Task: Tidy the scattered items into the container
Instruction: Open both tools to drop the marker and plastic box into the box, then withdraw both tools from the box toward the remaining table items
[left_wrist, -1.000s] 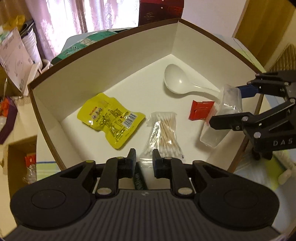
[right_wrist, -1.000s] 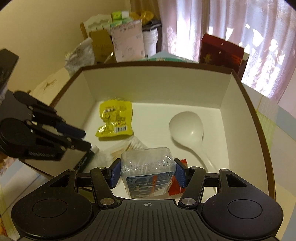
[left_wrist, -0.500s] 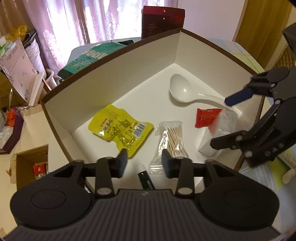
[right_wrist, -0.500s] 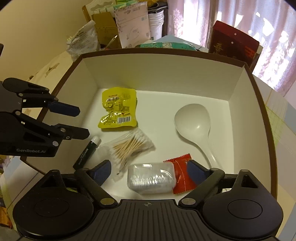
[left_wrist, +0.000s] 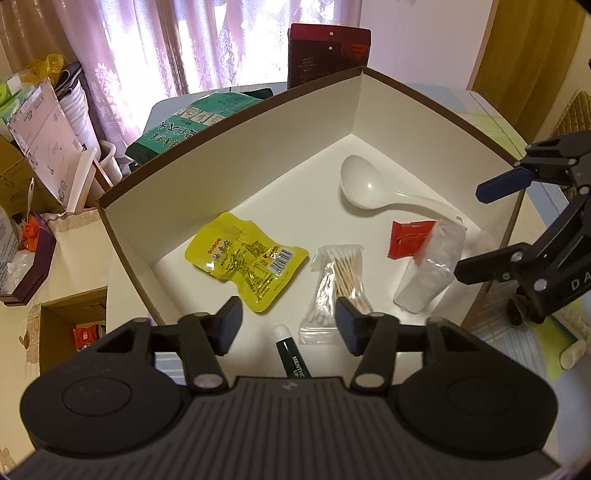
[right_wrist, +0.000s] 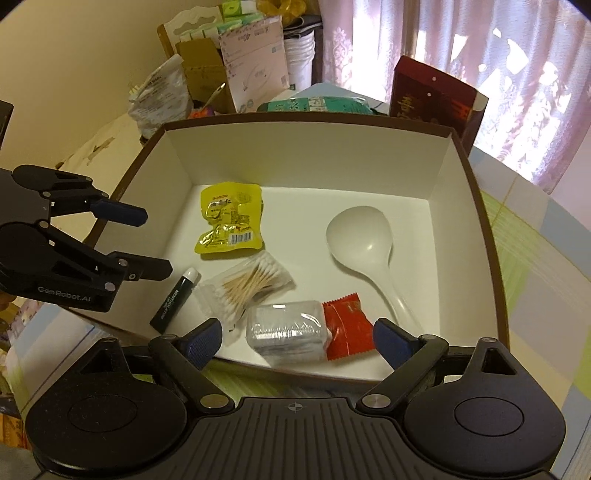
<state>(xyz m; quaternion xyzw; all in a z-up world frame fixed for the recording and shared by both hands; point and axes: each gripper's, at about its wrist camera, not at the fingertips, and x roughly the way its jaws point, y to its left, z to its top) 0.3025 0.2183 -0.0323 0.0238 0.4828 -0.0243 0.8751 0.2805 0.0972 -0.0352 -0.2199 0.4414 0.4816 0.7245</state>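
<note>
Both tongs, left tongs (left_wrist: 288, 321) and right tongs (right_wrist: 297, 341), are hanging wide apart, holding nothing. The clear tub (right_wrist: 286, 334) is lying in the box (right_wrist: 480, 236). It looks light but slippery; pinching its flat sides seems best.

The left gripper (right_wrist: 153, 243) bears "GenRobot.AI" in pale letters on its side, seen from the right wrist view. The right gripper (left_wrist: 480, 232) shows only "DA" before the frame edge cuts it off. The dark green tube (left_wrist: 293, 360) in the box reads "MENTHO" along its length, with "LIP" starting beneath; the rest is hidden. The pink carton (left_wrist: 40, 133) among the clutter carries "40". The yellow packet (left_wrist: 245, 264) has a barcode and Chinese characters too small to read.
</note>
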